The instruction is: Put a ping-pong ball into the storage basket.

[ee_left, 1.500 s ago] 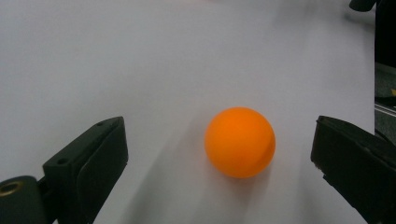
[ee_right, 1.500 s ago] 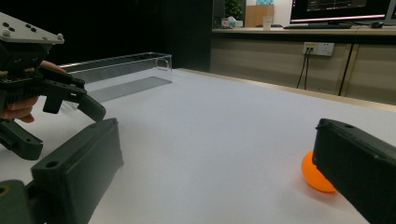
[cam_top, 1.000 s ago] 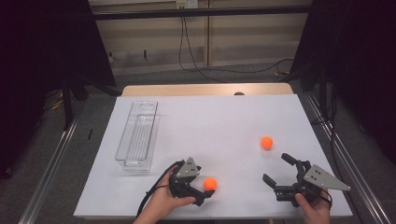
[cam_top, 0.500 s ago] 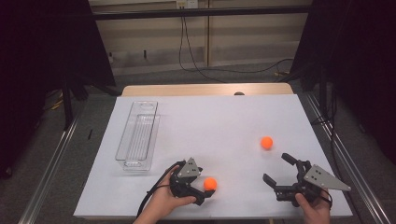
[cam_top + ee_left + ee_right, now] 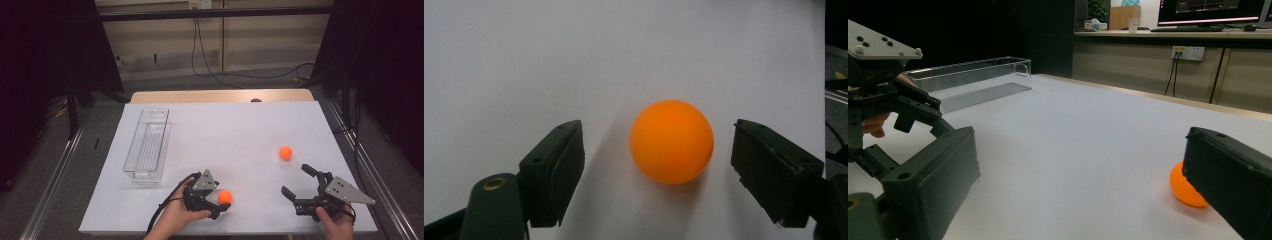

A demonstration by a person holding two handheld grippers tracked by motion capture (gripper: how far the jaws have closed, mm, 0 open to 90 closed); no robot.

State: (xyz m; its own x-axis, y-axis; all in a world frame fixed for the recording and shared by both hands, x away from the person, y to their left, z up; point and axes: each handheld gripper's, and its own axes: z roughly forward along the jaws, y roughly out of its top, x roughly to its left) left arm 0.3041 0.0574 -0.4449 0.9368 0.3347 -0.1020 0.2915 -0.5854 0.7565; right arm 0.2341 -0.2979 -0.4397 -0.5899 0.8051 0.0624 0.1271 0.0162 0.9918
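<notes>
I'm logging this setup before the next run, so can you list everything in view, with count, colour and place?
Ball between the left jaws: 1, orange, near front edge of the table, gaps to both pads.
Far ball: 1, orange, right half of the table, beyond the right gripper.
Tray: 1, clear plastic, long, left side of the table, nothing seen in it.
Table: 1, white top with a wooden strip at the far edge.
Wall cables: a few, black, on the floor behind the table.
Left gripper: 1, black, jaws have just been closing around the ball, not yet touching it.
Right gripper: 1, black with a grey plate, jaws open, nothing between them.
Hands: 2, at the front edge, one holding each gripper.
</notes>
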